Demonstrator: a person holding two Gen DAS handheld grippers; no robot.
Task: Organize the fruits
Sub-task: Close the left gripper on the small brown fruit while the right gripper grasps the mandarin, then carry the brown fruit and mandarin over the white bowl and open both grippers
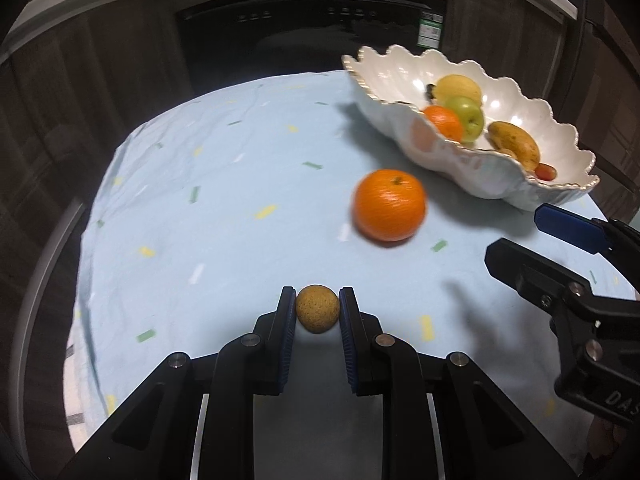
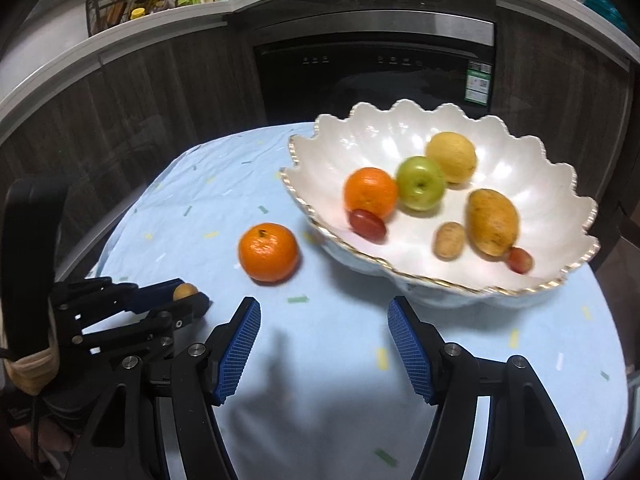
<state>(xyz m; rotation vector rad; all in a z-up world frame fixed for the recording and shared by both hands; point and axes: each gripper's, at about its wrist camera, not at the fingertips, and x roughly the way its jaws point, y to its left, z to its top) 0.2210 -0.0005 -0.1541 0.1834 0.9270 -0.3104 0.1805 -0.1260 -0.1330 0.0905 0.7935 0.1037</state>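
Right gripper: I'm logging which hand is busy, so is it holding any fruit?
No. The right gripper is open, with only the blue tablecloth between its pads.

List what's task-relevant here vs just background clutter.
Task things:
- small brown fruit clamped in the left tool
- loose orange on the cloth
- scalloped bowl already holding fruit
- right tool, open and empty

Lying about:
- bottle rack on the counter
- oven behind the table
- blue tablecloth
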